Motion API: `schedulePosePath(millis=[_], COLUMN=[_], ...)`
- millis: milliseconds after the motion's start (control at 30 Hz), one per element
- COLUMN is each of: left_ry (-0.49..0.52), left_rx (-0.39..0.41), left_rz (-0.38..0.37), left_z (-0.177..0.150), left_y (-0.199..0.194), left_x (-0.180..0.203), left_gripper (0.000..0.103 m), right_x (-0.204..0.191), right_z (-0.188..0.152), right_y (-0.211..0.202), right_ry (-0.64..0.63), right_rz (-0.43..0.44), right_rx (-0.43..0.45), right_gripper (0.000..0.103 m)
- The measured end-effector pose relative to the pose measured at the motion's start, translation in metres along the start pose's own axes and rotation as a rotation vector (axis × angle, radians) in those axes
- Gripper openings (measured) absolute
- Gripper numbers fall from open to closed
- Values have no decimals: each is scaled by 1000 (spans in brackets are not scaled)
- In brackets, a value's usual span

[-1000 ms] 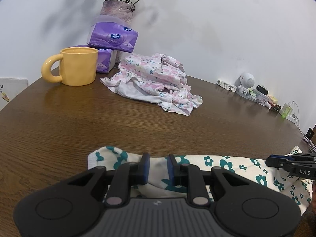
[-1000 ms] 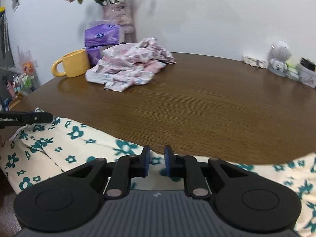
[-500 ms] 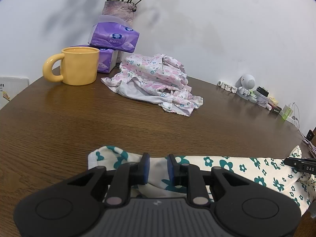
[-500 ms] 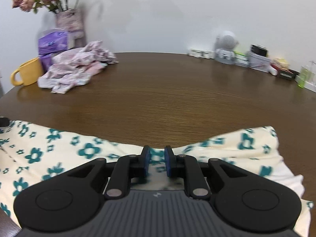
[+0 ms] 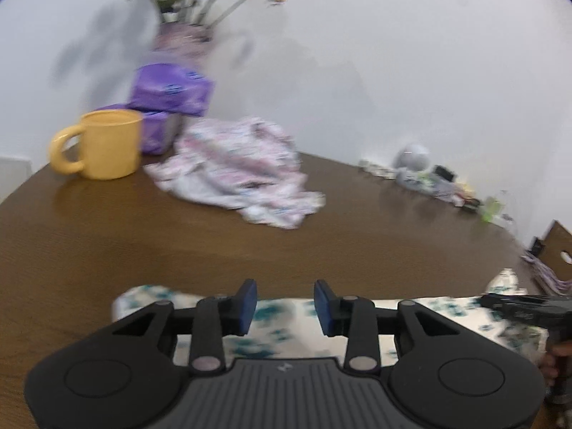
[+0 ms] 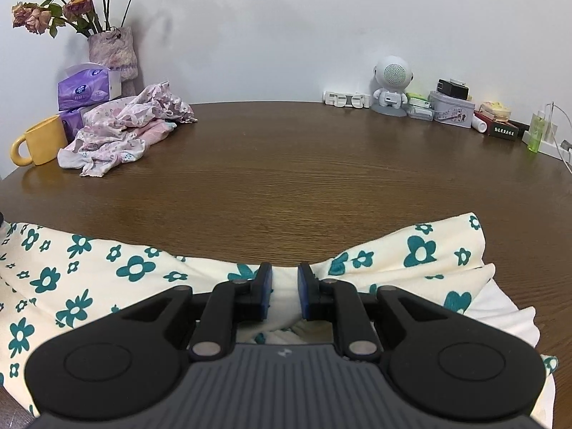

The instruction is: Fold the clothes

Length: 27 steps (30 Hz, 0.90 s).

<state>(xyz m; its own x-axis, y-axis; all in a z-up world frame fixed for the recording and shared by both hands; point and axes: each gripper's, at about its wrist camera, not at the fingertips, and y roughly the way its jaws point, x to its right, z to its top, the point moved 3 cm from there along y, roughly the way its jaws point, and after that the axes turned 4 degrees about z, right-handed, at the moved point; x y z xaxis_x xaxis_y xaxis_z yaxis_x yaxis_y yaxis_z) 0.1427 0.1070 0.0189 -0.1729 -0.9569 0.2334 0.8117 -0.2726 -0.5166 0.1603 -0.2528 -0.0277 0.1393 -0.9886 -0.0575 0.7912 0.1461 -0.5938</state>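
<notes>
A cream garment with teal flowers (image 6: 89, 279) lies stretched along the near edge of the brown table (image 6: 286, 178). My right gripper (image 6: 285, 287) is shut on a bunched fold of it near its right end. In the blurred left wrist view the same garment (image 5: 279, 312) lies under my left gripper (image 5: 285, 307), whose fingers stand open just above the cloth, holding nothing. The right gripper's tip (image 5: 518, 305) shows at the right edge of that view, with a hand below it. A crumpled pink floral garment (image 6: 125, 128) sits at the far left of the table.
A yellow mug (image 6: 39, 141), purple tissue packs (image 6: 85, 87) and a vase of dried flowers (image 6: 112, 53) stand at the back left. A white robot-shaped speaker (image 6: 391, 85), a tin, small boxes and a green bottle (image 6: 536, 132) line the back right.
My left gripper has opened and let go of the teal-flowered garment, and its view has lifted and blurred. The right gripper has carried its end of the cloth rightward onto the table.
</notes>
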Motion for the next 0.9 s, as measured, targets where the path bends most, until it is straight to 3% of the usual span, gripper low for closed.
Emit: schedulePosePath(millis=[233,400,667,900], left_ry=[41,76,77,34], left_rx=[-55,-96,-101,-85], left_rz=[-74,-29,86,93], left_z=[-3,-10,-16,-16], left_y=[28,52,62,54], left_x=[61,85,71,47], left_gripper=[35,32,19,12], right_x=[0,0,-2,0], right_z=[1,1,2,2], right_y=[-1,-1,0,-1], right_ry=[0,1,-10,8], right_rz=[5,15,24,41], right_rx=[0,0,-2,0], right_gripper=[16,18,23,24])
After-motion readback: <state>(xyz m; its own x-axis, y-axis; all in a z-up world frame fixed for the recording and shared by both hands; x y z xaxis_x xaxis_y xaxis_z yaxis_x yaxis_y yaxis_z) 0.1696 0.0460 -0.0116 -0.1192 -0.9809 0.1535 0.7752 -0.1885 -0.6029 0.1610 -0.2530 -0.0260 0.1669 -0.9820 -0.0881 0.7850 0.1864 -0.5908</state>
